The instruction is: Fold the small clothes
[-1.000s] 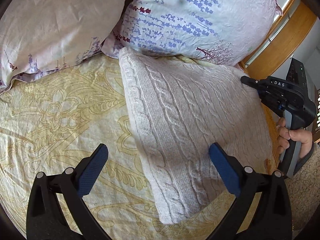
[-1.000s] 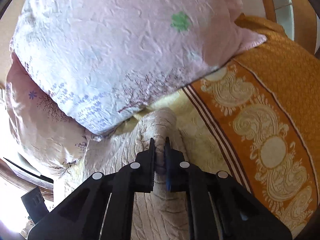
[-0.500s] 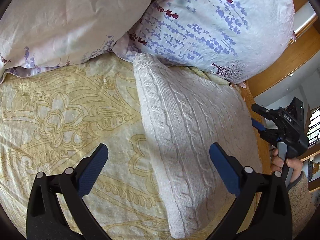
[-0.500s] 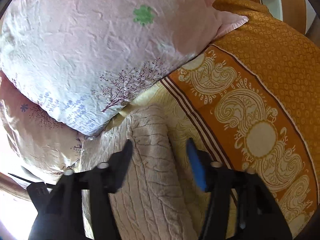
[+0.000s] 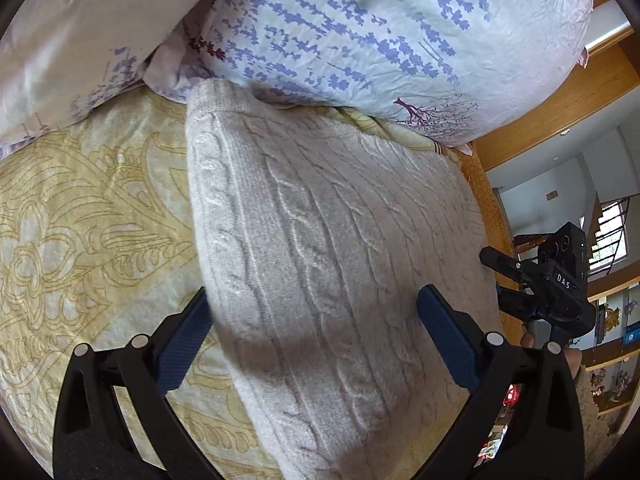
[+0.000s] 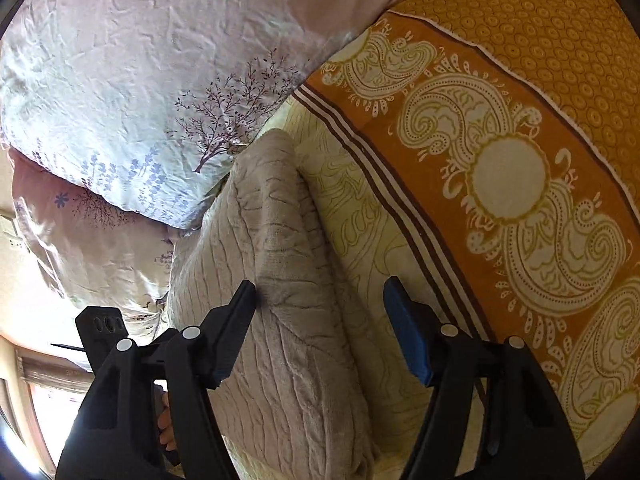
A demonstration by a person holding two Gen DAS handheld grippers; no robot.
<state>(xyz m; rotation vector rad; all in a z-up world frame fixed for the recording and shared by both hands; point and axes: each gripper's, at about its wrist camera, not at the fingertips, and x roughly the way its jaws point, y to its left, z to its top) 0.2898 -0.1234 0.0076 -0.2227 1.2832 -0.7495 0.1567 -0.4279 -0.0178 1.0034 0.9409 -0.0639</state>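
Lay folded lengthwise ahead: cable-knit sweater (image 5: 320, 264), right edge between closing, ungripping right tongs (image 6: 320, 328); left tongs (image 5: 312, 328) agape, straddling.

You have a bed with a cream and gold patterned bedspread (image 5: 80, 208), its orange paisley border (image 6: 520, 160) running along one side. Two floral pillows lie at the head: one lavender-printed (image 5: 380, 32), one pale (image 5: 80, 28), touching.
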